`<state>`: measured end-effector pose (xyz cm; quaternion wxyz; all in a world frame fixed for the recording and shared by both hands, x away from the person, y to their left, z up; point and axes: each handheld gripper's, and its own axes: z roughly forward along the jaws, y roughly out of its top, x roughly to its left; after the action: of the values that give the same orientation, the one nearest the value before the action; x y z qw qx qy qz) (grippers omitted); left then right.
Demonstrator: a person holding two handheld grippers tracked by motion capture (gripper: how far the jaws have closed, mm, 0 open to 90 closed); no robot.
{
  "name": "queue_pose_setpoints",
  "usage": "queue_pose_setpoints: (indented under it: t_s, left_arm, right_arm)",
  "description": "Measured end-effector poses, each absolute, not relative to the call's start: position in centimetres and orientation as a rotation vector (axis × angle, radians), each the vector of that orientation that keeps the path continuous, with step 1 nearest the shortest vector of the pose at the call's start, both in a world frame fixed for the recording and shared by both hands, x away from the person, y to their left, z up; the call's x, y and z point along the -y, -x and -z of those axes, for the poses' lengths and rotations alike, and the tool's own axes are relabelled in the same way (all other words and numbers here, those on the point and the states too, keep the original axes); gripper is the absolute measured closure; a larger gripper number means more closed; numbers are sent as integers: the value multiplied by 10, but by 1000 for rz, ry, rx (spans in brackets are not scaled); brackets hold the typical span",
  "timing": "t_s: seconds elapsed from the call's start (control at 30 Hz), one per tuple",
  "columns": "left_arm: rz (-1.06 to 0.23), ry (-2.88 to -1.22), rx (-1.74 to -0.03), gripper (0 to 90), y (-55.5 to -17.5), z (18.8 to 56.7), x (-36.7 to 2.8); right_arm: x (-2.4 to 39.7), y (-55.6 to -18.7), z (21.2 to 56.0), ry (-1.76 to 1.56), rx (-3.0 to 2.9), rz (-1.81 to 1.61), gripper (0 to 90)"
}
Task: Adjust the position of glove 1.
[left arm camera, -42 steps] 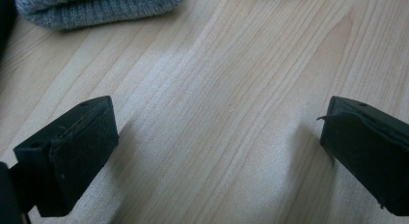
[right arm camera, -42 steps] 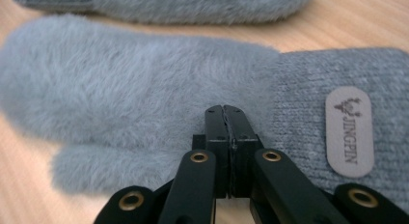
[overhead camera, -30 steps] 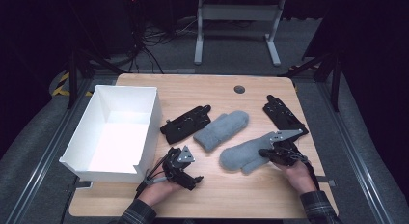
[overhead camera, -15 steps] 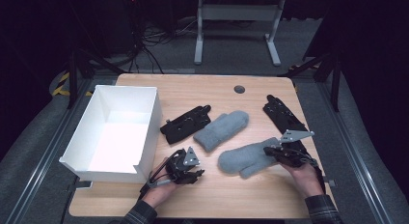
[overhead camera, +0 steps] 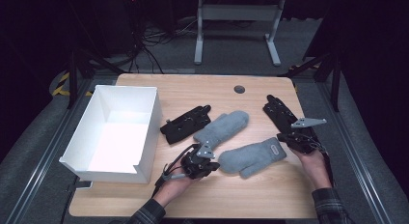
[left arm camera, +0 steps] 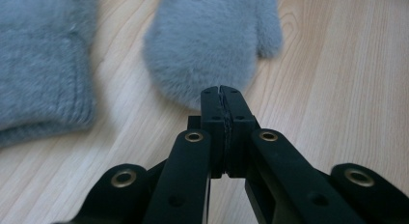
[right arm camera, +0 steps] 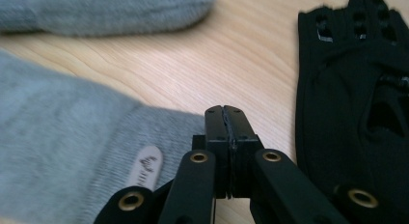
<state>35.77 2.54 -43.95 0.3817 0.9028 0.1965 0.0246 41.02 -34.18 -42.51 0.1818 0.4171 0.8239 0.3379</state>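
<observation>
Holding my left gripper (left arm camera: pixel 223 91) with its jaws just pressed together on nothing, I see the near grey mitten (left arm camera: pixel 212 40) straight ahead at its tips, while my right gripper (right arm camera: pixel 224 110), also closed empty, sits beside that mitten's cuff.

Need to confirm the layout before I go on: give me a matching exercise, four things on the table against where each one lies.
Things:
1. white box
2. near grey mitten
3. far grey mitten
4. black glove with the holed back

Places:
A. by the table's right edge, beside the right gripper
B. stretched between the two grippers, fingertip end at the left gripper
C. on the table's left side
D. mid-table, next to the other black glove

Pairs: 1-C, 2-B, 3-D, 4-A
</observation>
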Motion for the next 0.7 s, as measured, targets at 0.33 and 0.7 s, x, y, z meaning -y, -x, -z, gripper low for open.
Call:
queue_pose_setpoints:
  t_s: [0.33, 0.7]
  left_arm:
    - [-45, -2353, -533, 895, -371, 449, -11]
    - [-70, -2343, -563, 897, -385, 448, -9]
  right_arm:
    - [341, -395, 433, -1159, -2400, -901, 900]
    - [336, -365, 435, -1087, -2469, -877, 900]
